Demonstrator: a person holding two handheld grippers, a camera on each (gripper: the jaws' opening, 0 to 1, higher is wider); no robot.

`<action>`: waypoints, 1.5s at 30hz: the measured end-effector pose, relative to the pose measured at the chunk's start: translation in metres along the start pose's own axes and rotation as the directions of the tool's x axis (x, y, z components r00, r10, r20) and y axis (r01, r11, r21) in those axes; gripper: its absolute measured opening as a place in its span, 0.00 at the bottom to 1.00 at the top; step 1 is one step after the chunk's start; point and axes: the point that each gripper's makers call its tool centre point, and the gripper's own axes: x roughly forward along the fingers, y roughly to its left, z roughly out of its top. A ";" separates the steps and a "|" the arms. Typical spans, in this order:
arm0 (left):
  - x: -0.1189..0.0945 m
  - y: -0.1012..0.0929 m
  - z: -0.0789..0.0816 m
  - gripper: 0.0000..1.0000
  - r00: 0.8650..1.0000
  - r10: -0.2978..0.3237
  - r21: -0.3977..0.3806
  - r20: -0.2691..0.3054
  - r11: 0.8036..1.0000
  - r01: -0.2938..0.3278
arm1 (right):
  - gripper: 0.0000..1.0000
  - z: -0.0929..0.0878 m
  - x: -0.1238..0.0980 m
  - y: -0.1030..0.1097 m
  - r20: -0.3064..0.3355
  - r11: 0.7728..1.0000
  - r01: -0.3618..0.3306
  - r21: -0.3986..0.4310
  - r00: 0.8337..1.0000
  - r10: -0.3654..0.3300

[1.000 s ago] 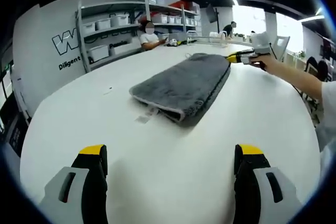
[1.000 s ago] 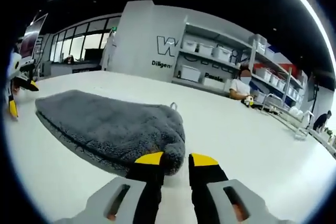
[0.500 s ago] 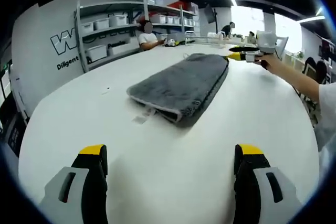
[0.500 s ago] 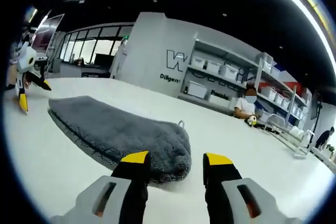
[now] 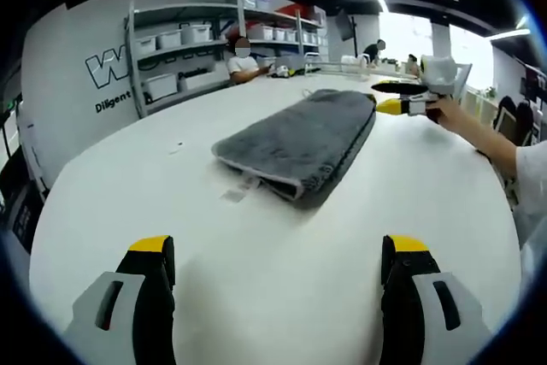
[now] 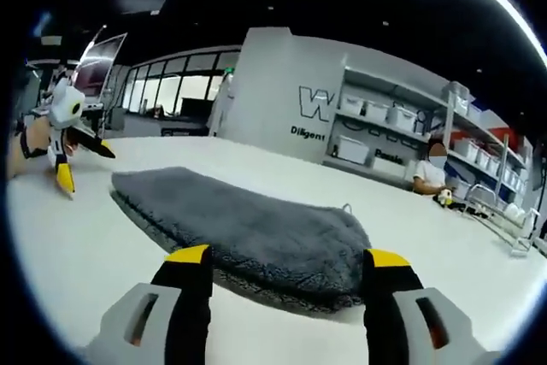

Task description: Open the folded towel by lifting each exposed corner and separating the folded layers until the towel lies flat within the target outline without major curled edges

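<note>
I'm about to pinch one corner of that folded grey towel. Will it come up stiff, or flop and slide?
The grey towel looks plush and thick, so it will probably droop from a pinched corner. Its stacked layers may lift together. On the smooth white table it could slide rather than unfold.

One towel [image 5: 301, 144] on one table [image 5: 256, 262]. Two grippers: left [image 5: 278, 250], right [image 6: 289, 261]. One seated person [image 5: 243, 61] by one shelf unit [image 5: 184, 49]

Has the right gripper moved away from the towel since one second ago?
Yes. The right gripper has opened and backed off from the towel end, which it nearly touched before.
</note>
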 end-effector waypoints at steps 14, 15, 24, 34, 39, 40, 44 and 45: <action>-0.003 0.005 0.009 0.99 0.999 0.009 0.008 0.045 1.000 -0.009 | 0.95 0.002 -0.009 0.025 0.005 0.990 -0.123 0.071 0.992 0.123; -0.004 0.005 0.010 0.99 0.999 0.009 0.006 0.051 1.000 -0.009 | 0.97 0.003 -0.010 0.027 0.006 0.990 -0.126 0.068 0.992 0.126; -0.006 0.010 0.022 0.99 0.994 0.013 0.002 0.110 1.000 -0.014 | 0.99 0.014 -0.021 0.026 0.037 0.987 -0.133 0.089 0.991 0.131; -0.002 0.016 0.024 0.99 0.993 0.016 -0.014 0.115 1.000 -0.015 | 0.99 0.015 -0.022 0.021 0.037 0.988 -0.120 0.102 0.993 0.116; -0.002 0.021 0.028 0.99 0.991 0.024 -0.026 0.130 0.999 -0.020 | 0.99 0.015 -0.022 0.014 0.038 0.988 -0.101 0.113 0.995 0.098; -0.002 0.021 0.028 0.99 0.991 0.022 -0.026 0.130 0.999 -0.019 | 0.99 0.013 -0.022 0.012 0.033 0.989 -0.093 0.116 0.995 0.090; -0.001 0.018 0.028 0.99 0.992 0.017 -0.032 0.126 0.999 -0.013 | 0.99 0.010 -0.021 0.008 0.024 0.990 -0.078 0.118 0.997 0.075; -0.001 0.018 0.028 0.99 0.992 0.015 -0.030 0.123 0.999 -0.012 | 0.99 0.008 -0.021 0.007 0.019 0.990 -0.074 0.117 0.997 0.072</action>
